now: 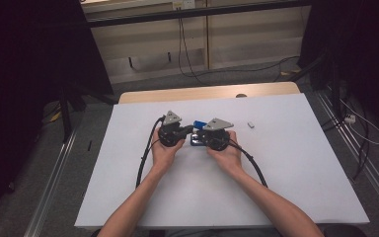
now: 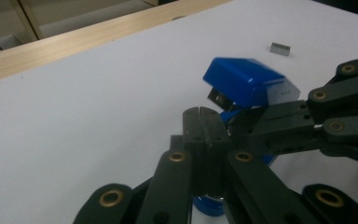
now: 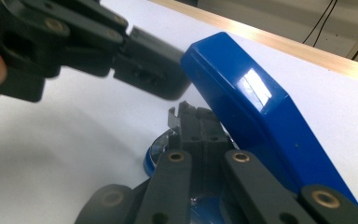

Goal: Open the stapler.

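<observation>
A white tabletop (image 1: 286, 173) is carrying a blue stapler (image 2: 242, 81), lying at its middle with its lid raised. Both the left tool (image 1: 190, 129) and right tool (image 1: 200, 129), jaws pressed together, are meeting at it. A small staple block (image 1: 250, 125) is lying apart.

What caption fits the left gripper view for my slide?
Both closed tools meet at an opened blue stapler on a white table, a small strip of staples lying beyond.

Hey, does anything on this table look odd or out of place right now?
Yes. The blue stapler sits with its top swung up, both grippers at it. A small grey strip lies loose on the table, apart from it.
</observation>
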{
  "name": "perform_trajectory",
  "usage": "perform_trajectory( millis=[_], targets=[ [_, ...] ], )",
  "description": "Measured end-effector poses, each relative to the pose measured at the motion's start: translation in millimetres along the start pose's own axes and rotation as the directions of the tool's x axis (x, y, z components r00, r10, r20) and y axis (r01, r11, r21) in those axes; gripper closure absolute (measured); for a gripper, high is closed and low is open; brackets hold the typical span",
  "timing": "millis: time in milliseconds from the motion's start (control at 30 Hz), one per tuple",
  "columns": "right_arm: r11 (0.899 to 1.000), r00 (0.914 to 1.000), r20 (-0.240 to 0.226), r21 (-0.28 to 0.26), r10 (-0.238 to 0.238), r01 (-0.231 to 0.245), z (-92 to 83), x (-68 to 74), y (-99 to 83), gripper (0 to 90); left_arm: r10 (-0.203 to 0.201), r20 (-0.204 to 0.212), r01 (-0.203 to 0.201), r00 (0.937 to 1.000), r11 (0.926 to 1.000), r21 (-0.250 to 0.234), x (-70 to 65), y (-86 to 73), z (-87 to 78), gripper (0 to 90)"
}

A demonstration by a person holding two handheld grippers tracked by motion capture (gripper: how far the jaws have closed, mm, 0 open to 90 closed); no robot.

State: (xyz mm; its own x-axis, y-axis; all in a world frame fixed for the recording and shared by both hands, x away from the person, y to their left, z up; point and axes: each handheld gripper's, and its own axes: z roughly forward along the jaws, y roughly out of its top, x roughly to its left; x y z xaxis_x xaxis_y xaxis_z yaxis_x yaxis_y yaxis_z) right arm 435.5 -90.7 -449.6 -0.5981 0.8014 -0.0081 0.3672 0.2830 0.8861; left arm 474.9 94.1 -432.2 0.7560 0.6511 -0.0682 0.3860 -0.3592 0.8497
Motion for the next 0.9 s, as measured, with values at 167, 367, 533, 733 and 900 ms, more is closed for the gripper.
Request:
perform_trajectory(
  millis=[167,367,533,733,900],
  targets=[
    [1.000,1.0000,0.002,-0.002,0.000,0.000,-0.8,-0.3,0.5,90.0,0.000,0.008,0.000,1.0000,1.0000,0.005,-0.3,-1.0,2.1,90.0],
    [1.000,1.0000,0.003,-0.003,-0.003,0.003,-1.3,-0.6,0.7,90.0,0.015,0.012,-0.015,0.9998,0.9998,0.010,-2.8,-1.5,4.6,90.0],
    [1.000,1.0000,0.004,-0.009,-0.005,0.005,-1.6,-1.2,1.0,90.0,0.020,0.012,-0.020,0.9997,0.9998,0.010,-3.5,-1.7,5.7,90.0],
    [1.000,0.9999,0.013,-0.017,0.001,-0.001,-2.3,-1.4,1.6,90.0,0.025,0.003,-0.025,0.9997,0.9994,0.023,-4.5,-3.1,7.4,90.0],
    [1.000,0.9998,0.018,-0.020,0.004,-0.003,-3.1,-1.6,2.0,90.0,0.021,0.004,-0.021,0.9998,0.9994,0.026,-4.0,-4.0,7.7,90.0]
  ],
)
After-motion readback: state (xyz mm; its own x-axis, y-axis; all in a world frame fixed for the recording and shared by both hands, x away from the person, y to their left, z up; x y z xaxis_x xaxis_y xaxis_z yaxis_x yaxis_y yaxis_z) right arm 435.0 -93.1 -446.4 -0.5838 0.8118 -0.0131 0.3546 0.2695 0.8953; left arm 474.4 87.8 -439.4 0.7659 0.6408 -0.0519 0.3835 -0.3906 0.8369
